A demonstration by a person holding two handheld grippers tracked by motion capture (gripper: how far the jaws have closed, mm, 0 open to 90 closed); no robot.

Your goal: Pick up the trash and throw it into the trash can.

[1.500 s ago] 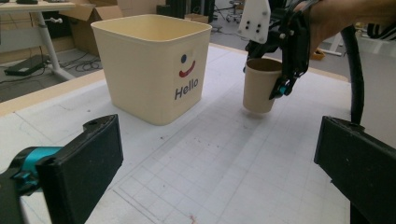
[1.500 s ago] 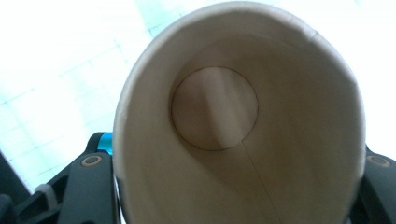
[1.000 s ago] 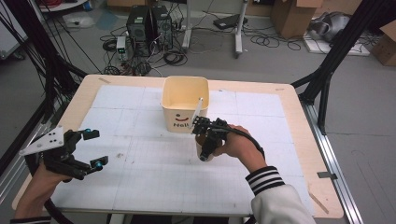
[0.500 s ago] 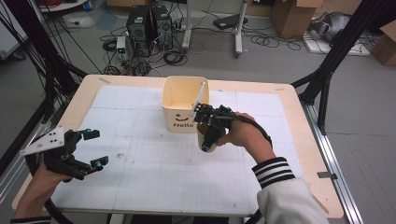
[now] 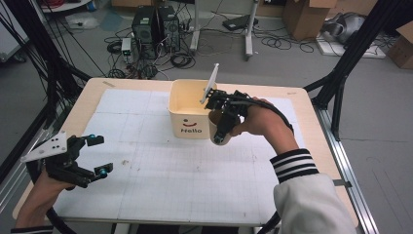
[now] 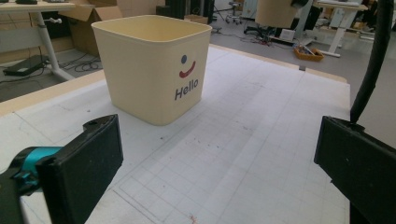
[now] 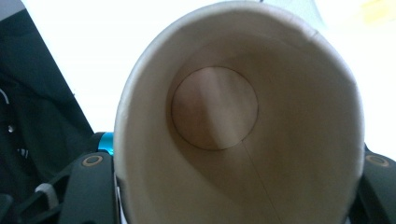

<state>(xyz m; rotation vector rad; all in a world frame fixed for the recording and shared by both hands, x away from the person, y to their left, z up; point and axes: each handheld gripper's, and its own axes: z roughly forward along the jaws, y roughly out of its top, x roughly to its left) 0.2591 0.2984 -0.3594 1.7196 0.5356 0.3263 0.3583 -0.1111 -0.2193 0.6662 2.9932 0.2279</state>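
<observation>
Paper cup (image 5: 220,131), plain brown and round, is up off the counter (image 5: 146,170) now, pinched between the fingers of the right gripper (image 5: 221,127) and held in the air just in front of the right corner of the cream square plastic tub (image 5: 187,109) with the smiley face and the word "Hello" on its front. A second ago the same cup was lower, close to the white gridded mat (image 5: 160,161) beside the tub; since then the right hand (image 5: 258,119) has carried it upward, and the cup now hangs level with the tub's rim, tilted. From the right gripper view the cup (image 7: 238,126) looks empty: the pale round base and the seam down its wall are all that I can make out inside, with the black fingers (image 7: 91,182) pressed on its outer wall at both sides.

Over at the near left corner the left gripper (image 5: 97,155) sits low above the mat, its fingers spread apart with nothing between them, and it has not shifted. From its own view the tub (image 6: 154,65) stands well ahead and untouched.

To my eye the lift means the cup is picked up and on its way, most likely over the rim and into the tub. What remains is to carry it a little farther back and let go.
</observation>
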